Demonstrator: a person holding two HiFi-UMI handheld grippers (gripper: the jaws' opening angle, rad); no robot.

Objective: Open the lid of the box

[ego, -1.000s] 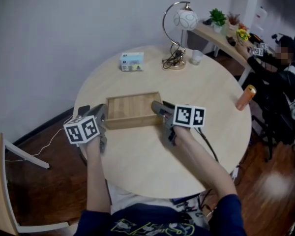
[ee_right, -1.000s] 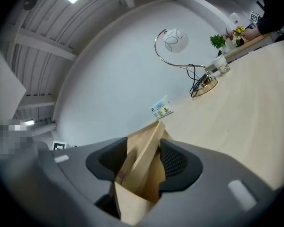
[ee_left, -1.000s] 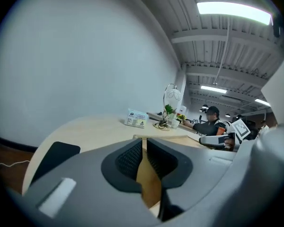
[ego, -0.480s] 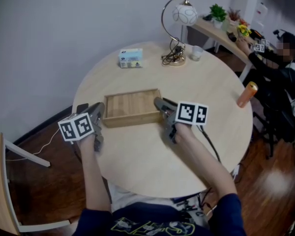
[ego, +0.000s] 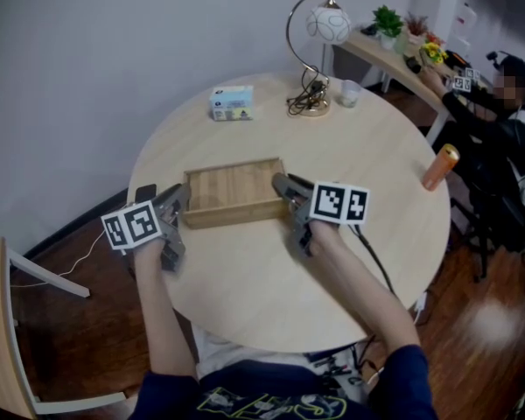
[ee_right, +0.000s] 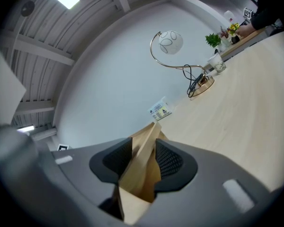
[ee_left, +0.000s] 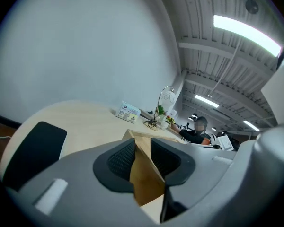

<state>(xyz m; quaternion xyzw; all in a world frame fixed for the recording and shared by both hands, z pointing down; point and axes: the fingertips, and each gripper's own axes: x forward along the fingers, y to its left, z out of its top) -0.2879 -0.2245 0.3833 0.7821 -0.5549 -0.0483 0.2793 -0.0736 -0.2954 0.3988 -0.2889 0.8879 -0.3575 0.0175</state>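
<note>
1. The wooden box (ego: 234, 192) lies flat on the round, pale tabletop (ego: 332, 147), in the near-left part of it, with its long side toward the person. Its top is level with no gap to see.
2. The left gripper (ego: 177, 204) is at the left short end of the box. In the left gripper view its jaws (ee_left: 142, 157) are clenched on the wooden wall there, and both dark pads touch the wood.
3. The right gripper (ego: 282, 185) is at the right short end. In the right gripper view its jaws (ee_right: 144, 157) grasp the thin wooden edge of the box, which stands tilted between the two pads.
4. A flat black object (ego: 145, 192) lies just beside the left gripper, at the edge of the tabletop.
5. On the far side of the tabletop stand a small white and blue carton (ego: 232, 103), a lamp (ego: 319, 33) with a curved metal neck and a round white shade, and a clear glass (ego: 349, 94).
6. An orange can (ego: 440, 168) stands near the right edge, well apart from the box.
7. A second person (ego: 499, 138) sits at a side shelf behind the table.
</note>
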